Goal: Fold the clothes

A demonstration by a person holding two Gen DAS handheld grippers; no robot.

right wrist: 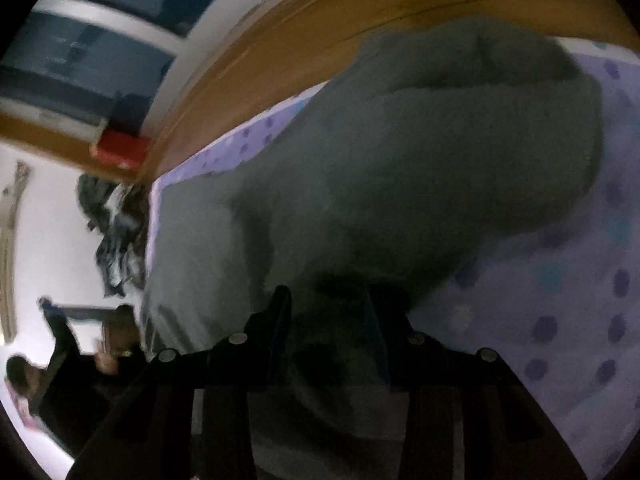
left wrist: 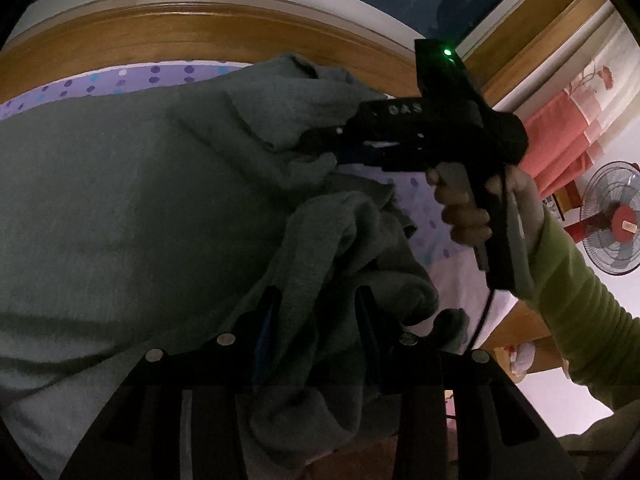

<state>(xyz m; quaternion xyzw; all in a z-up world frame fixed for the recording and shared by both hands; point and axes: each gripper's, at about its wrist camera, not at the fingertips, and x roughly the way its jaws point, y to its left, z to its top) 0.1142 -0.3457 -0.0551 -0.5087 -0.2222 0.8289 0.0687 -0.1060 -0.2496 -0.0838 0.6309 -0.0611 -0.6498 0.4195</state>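
A grey-green garment (left wrist: 132, 208) lies spread on a bed sheet with purple dots (left wrist: 120, 80). My left gripper (left wrist: 320, 304) is shut on a bunched fold of the garment, which hangs between its fingers. My right gripper (left wrist: 320, 140), held by a hand in a green sleeve, is shut on another edge of the garment further away. In the right wrist view the garment (right wrist: 400, 168) fills the middle and the right gripper (right wrist: 326, 300) is closed on its cloth. The view is blurred.
A wooden bed frame (left wrist: 200, 36) runs along the far side. A standing fan (left wrist: 612, 216) and red curtain (left wrist: 560, 140) are at the right. A pile of dark clothes (right wrist: 116, 232) and a red box (right wrist: 122, 152) lie beside the bed.
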